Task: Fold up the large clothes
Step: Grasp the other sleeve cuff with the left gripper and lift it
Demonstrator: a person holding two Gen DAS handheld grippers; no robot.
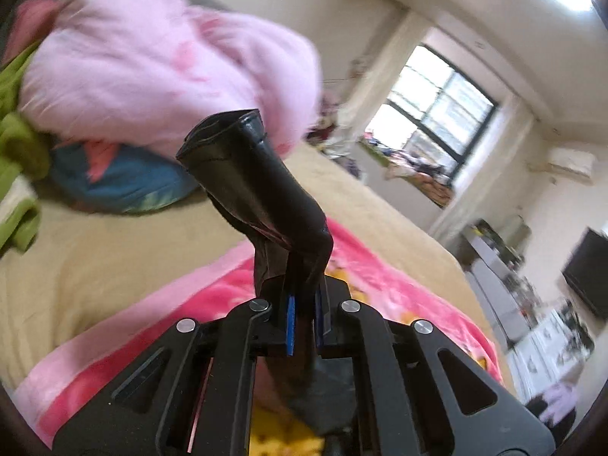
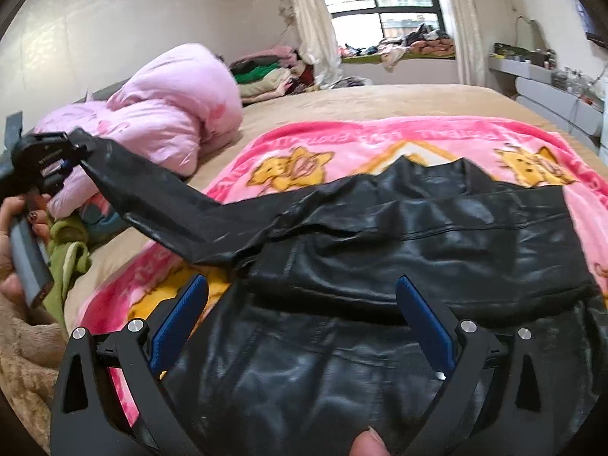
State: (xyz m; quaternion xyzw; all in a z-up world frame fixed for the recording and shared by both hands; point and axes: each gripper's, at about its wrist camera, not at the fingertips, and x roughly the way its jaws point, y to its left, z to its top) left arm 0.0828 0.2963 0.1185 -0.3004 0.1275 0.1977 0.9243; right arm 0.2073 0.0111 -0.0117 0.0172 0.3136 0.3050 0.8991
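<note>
Two wrist views over a bed [image 2: 380,98]. We see a black leather jacket [image 2: 418,235] lying on a pink cartoon-print blanket [image 2: 342,140], its body spread flat and filling the lower half of the right wrist view, where the frame edge cuts off its hem.

One sleeve [image 2: 159,197] is lifted off the blanket and stretched up to the left, its end pinched in the left claw [image 2: 70,152], which is clamped tight on the leather. In the left wrist view the same sleeve [image 1: 262,190] rises out of the left claw [image 1: 304,315] and blocks much of the bed behind it; the cuff stands open at the top.

A hand [image 2: 15,235] on the left claw's handle is only partly in frame.

The right claw [image 2: 300,304] stands wide over the jacket's body, with nothing gripped; whether its blue pads [image 2: 421,319] touch the leather we cannot tell. A fingertip [image 2: 366,442] enters at the bottom edge.

A pink quilt [image 2: 163,114] is heaped near the wall, blurred in the left wrist view, probably from motion. Beneath it lie a blue pillow [image 1: 125,178] and green cloth [image 1: 19,144], both largely hidden.
</note>
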